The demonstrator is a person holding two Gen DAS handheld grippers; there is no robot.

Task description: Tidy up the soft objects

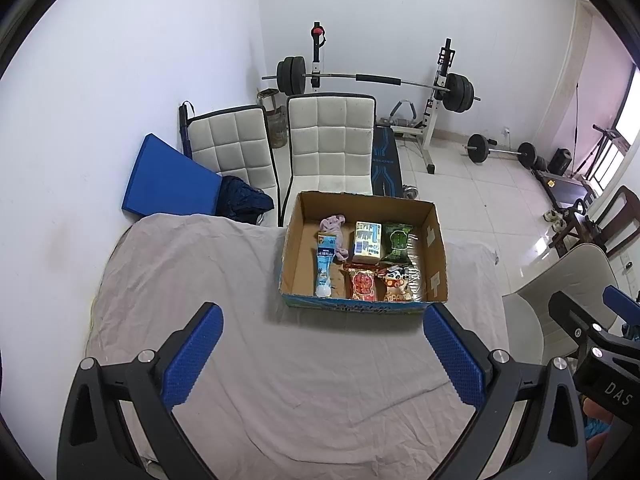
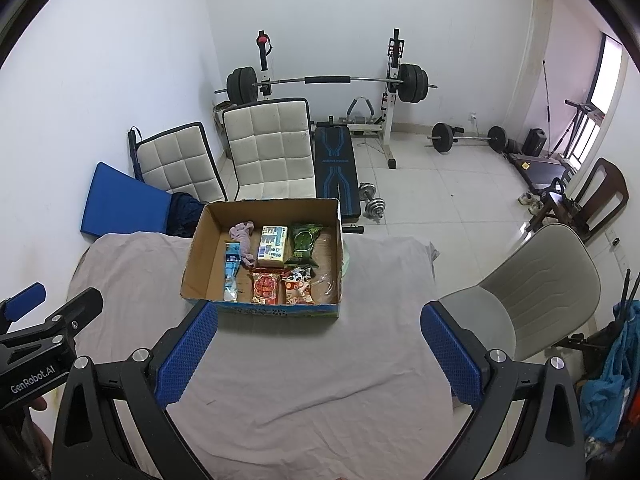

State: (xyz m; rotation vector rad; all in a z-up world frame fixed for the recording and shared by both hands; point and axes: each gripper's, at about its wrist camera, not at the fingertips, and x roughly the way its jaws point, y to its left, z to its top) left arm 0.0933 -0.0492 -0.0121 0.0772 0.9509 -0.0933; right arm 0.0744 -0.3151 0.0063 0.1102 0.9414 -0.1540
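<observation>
An open cardboard box (image 1: 434,248) (image 2: 198,258) stands on the cloth-covered table (image 1: 200,280) (image 2: 320,380). Inside lie a pale purple cloth (image 1: 336,226) (image 2: 243,236), a blue tube packet (image 1: 325,266) (image 2: 231,272), a yellow-white pack (image 1: 366,242) (image 2: 273,246), a green snack bag (image 1: 396,243) (image 2: 303,245), a red snack bag (image 1: 362,283) (image 2: 265,288) and a cartoon snack bag (image 1: 398,280) (image 2: 298,286). My left gripper (image 1: 324,322) is open and empty, held above the table in front of the box. My right gripper (image 2: 320,318) is open and empty, also in front of the box.
Two white padded chairs (image 1: 328,136) (image 2: 268,144) stand behind the table, with a blue mat (image 1: 168,176) against the wall. A barbell rack (image 1: 376,80) and weights sit further back. A grey chair (image 2: 540,280) stands right of the table.
</observation>
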